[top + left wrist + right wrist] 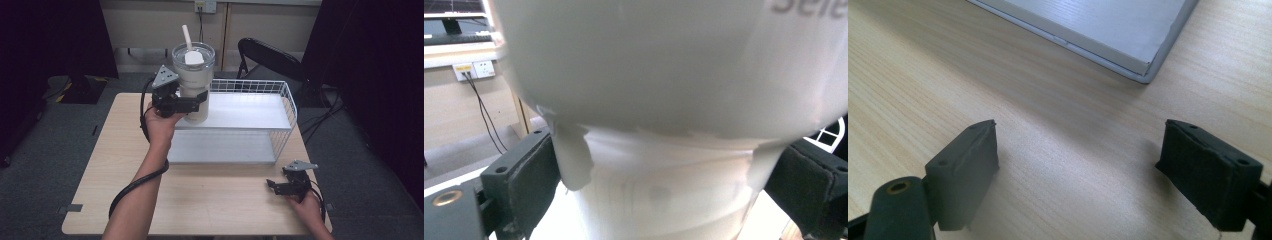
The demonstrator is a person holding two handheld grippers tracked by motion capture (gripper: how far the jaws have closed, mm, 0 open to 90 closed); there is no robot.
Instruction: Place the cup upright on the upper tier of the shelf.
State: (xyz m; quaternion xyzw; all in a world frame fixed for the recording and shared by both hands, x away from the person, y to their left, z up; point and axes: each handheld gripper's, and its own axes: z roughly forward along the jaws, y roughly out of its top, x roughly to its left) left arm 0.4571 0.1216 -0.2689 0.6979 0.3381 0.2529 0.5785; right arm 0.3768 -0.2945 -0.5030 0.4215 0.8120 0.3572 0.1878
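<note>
A white tumbler (194, 75) with a clear lid and a white straw stands upright at the left front corner of the rack's upper shelf (250, 112). My left gripper (197, 102) is shut on its narrow lower body. In the left gripper view the tumbler (664, 100) sits between both pads (531, 185) of my left gripper (669, 185). I cannot tell whether its base rests on the shelf. My right gripper (274, 186) is low over the table's front right, open, and my right gripper (1080, 170) has only bare wood between its jaws.
The white wire rack (290, 95) stands at the back middle of the wooden table (125, 165), with a lower white shelf (225, 147) whose corner (1098, 25) lies ahead of the right gripper. A black folding chair (270, 57) stands behind the table.
</note>
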